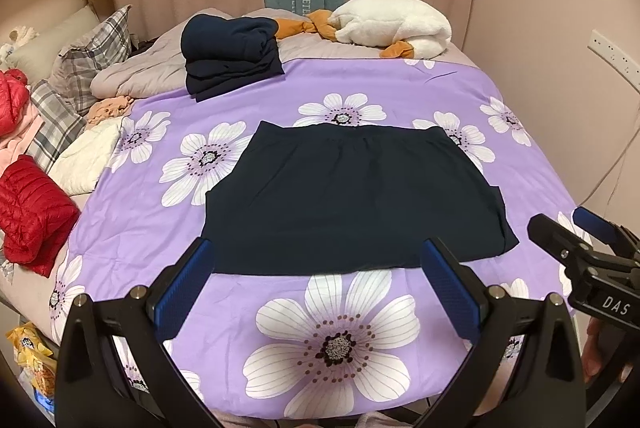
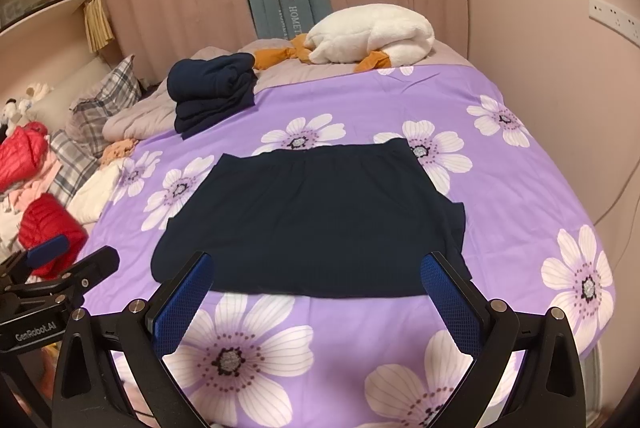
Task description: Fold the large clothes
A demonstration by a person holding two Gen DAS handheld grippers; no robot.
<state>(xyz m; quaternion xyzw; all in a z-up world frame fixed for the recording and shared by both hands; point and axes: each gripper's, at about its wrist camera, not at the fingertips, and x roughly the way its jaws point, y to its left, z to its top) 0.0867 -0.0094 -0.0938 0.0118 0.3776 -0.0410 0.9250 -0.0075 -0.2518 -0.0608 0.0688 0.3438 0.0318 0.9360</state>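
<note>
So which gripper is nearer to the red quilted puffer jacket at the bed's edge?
Left. The left gripper hovers open before the spread navy garment, on the side of the red jacket. The right gripper, also open, is farther toward the other side.

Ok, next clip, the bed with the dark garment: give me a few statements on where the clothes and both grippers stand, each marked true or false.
1. The navy garment lies spread flat on the purple floral sheet. True.
2. The left gripper is clamped on the garment's near edge. False: it is open, holding nothing.
3. A stack of folded dark clothes sits beyond the garment. True.
4. The right gripper holds a red jacket. False: it is open and empty; the red jacket lies at the bed's left side.
</note>
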